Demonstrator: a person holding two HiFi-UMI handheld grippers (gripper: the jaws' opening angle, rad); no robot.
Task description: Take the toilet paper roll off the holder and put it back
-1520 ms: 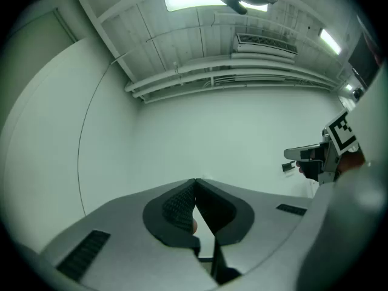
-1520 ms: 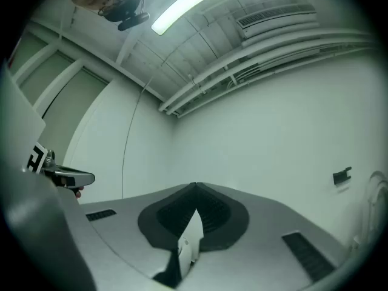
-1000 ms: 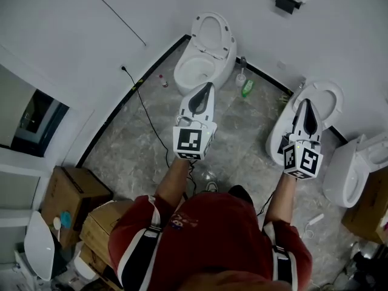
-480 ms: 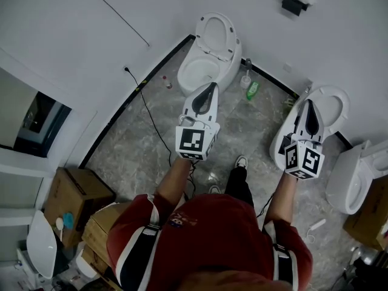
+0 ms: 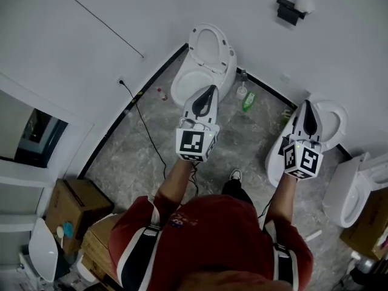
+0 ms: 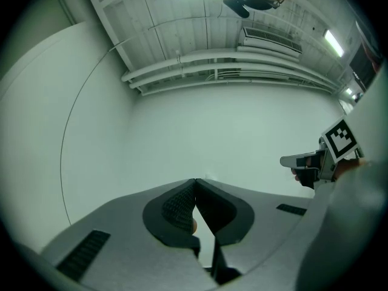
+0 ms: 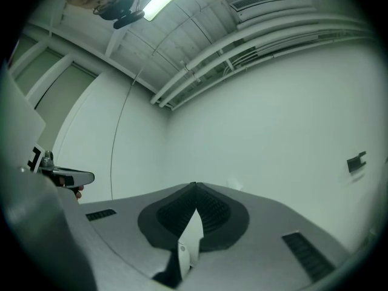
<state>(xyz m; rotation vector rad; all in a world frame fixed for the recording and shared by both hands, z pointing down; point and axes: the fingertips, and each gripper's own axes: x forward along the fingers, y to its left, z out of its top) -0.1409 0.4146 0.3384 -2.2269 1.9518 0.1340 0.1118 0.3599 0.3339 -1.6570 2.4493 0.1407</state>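
Holding left tool [image 5: 211, 90] pressed together, pinching nothing, above toilet [image 5: 193, 77]. Holding right tool [image 5: 305, 103] pressed together, likewise empty, above second toilet [image 5: 331, 117]. Spotting toilet paper roll [image 5: 304, 3] on black holder [image 5: 287, 10], high on wall [image 5: 182, 5], well apart from both tools. Standing on grey floor [image 5: 139, 144], green bottle [image 5: 248, 102] between toilets.

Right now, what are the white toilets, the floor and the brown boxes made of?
The toilets look like glazed ceramic: white, smooth, rounded all over. The floor looks like polished stone or stone-look tile: grey with pale veins; I cannot tell which. The brown boxes look like cardboard: dull brown with folded flaps.
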